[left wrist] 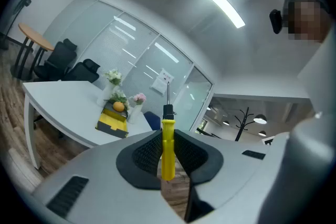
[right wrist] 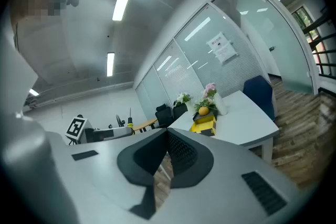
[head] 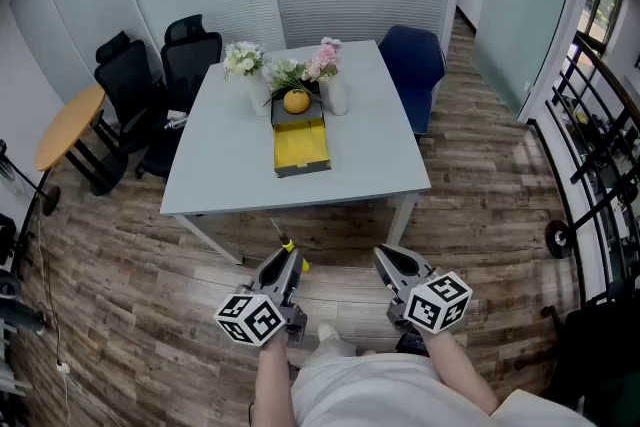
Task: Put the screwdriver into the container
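Observation:
My left gripper (head: 289,258) is shut on a screwdriver (left wrist: 167,150) with a yellow handle, gripped between the black pads, its metal shaft sticking forward past the jaws. My right gripper (head: 386,261) is shut with nothing in it; in the right gripper view its pads meet at the tips (right wrist: 167,132). Both grippers hang over the wooden floor, short of the table's near edge. The container (head: 300,147), an open box with a yellow inside, lies in the middle of the white table (head: 230,165), well ahead of both grippers. It also shows in the left gripper view (left wrist: 112,122) and the right gripper view (right wrist: 203,124).
An orange (head: 296,101) sits at the container's far end, between vases of flowers (head: 245,62). Black office chairs (head: 160,80) and a round wooden table (head: 68,125) stand to the left, a blue chair (head: 412,65) at the far right. A black railing (head: 600,155) lines the right side.

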